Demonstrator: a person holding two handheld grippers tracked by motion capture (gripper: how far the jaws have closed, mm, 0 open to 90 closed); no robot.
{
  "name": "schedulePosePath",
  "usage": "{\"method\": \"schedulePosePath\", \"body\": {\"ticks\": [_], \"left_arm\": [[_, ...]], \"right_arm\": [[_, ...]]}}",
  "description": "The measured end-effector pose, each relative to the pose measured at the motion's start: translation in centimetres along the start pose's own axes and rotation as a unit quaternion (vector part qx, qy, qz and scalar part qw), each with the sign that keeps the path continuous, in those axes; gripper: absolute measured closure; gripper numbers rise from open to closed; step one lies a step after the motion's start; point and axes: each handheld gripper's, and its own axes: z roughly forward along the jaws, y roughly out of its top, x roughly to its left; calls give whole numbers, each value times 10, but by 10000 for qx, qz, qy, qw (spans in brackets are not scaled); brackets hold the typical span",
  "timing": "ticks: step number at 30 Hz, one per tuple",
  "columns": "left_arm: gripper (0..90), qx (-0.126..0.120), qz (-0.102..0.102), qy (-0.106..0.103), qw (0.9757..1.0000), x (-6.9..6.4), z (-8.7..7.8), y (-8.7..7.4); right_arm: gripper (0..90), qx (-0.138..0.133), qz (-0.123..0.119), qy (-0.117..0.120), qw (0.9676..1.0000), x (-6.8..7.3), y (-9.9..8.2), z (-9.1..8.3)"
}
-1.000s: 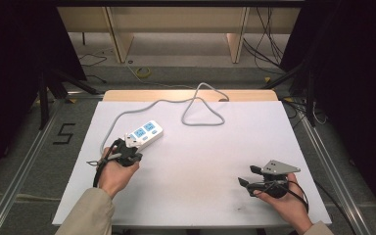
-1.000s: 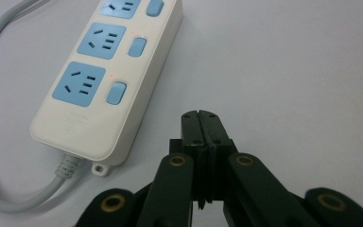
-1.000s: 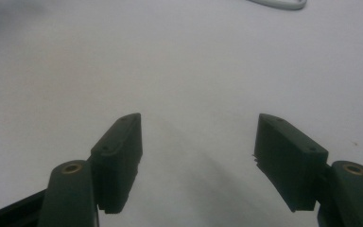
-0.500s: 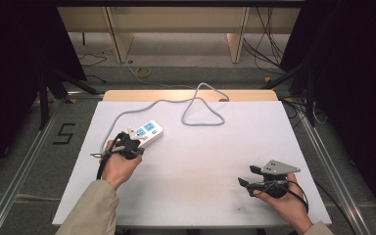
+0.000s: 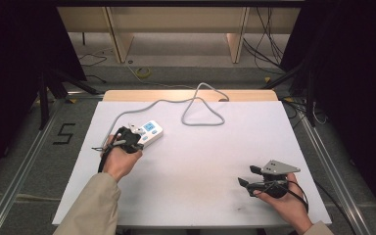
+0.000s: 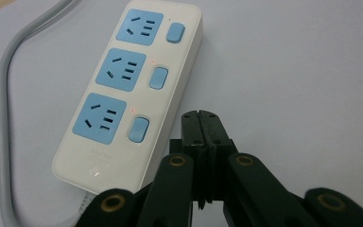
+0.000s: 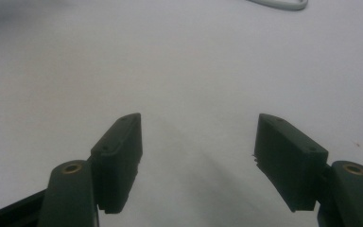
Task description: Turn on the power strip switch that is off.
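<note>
Left gripper view, we see our left gripper (image 6: 203, 124) with jaws pressed together on nothing, tips just beside the power strip (image 6: 127, 85) on the white table (image 6: 288, 71); right gripper (image 7: 196, 142) jaws spread, well apart from it, above bare tabletop

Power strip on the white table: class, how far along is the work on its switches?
Done: the left gripper is shut, its tip beside the power strip. In hand: it sits by the nearest switch, seemingly not touching. Left: pressing it; the right gripper waits open.
</note>
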Motion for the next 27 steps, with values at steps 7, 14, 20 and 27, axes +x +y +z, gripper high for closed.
{"method": "schedulePosePath", "body": {"ticks": [7,14,20,27], "left_arm": [[899,51,10,33,10000,3,3,5],[899,82,7,52,10000,5,5,11],[899,109,22,53,9999,7,8,15],[899,125,25,81,9999,9,11,20]], "right_arm": [[337,-7,-8,4,10000,0,0,0],[337,-4,1,3,10000,0,0,0],[337,-4,-1,5,10000,0,0,0],[337,-6,-2,7,10000,0,0,0]]}}
